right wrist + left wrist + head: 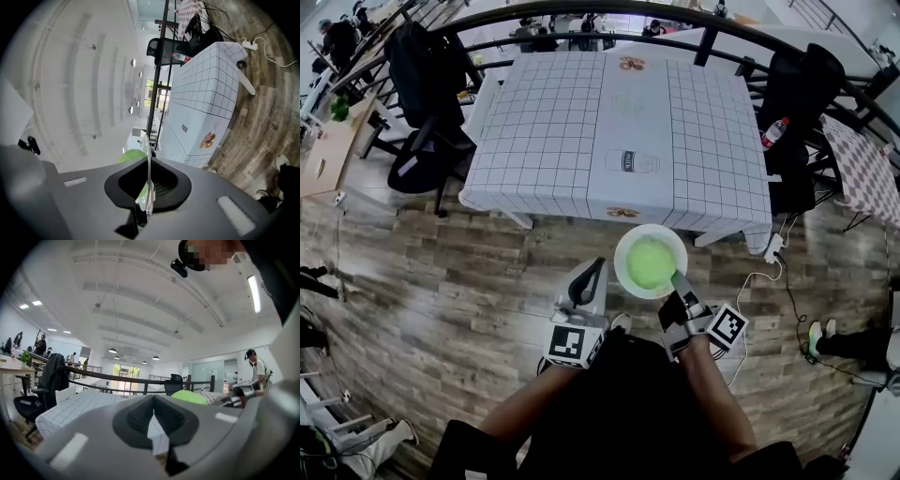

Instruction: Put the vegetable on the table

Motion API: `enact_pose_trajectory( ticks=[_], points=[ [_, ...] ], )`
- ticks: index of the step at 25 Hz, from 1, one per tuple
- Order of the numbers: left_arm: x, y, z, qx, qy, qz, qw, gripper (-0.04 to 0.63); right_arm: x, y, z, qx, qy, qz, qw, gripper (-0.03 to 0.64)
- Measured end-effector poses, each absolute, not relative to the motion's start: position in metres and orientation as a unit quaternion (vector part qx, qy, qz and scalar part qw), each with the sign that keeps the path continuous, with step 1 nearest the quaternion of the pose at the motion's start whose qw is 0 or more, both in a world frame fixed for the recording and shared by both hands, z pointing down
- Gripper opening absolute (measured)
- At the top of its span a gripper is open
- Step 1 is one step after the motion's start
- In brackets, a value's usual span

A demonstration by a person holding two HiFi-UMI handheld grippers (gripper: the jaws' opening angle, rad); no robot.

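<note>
Head view puts your right gripper (678,278) nearest you, clamped on the rim of the white plate (621,255) so the green vegetable (651,262) rides level on it, over the wooden floor (441,281); your left gripper (598,262) sits just beside, jaws together, empty, likely spare; further ahead, the checked table (544,141) is not yet reached

No word or number can be read anywhere. The checked cloth of the desk (534,141) carries a printed drawing (632,161) of a container with a dark label band, but its letters are too small to read. The left marker cube (567,344) and the right marker cube (727,325) show only black-and-white square patterns. The plastic bottle (773,131) beside the desk has a red label, also unreadable.
</note>
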State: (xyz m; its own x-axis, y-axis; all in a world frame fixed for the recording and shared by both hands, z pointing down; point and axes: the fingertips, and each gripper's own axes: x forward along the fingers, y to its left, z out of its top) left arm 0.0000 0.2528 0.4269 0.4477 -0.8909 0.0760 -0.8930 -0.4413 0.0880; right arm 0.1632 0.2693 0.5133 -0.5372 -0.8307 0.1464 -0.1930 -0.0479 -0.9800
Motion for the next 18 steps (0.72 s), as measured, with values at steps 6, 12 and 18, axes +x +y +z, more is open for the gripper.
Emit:
enact_pose_trajectory(
  ticks=[6, 12, 18],
  points=[
    [0.011, 0.243, 0.412, 0.836, -0.544, 0.003, 0.067, 0.009, 0.178, 0.256, 0.507, -0.398, 0.642, -0.602, 0.258, 0.008],
    [0.009, 0.227, 0.422, 0.835, -0.547, 0.005, 0.054, 0.009, 0.179, 0.237, 0.528, -0.403, 0.636, -0.605, 0.26, 0.008],
    [0.013, 0.208, 0.422, 0.841, -0.538, 0.019, 0.057, 0.009, 0.18, 0.218, 0.525, -0.405, 0.626, -0.61, 0.268, 0.009]
  ],
)
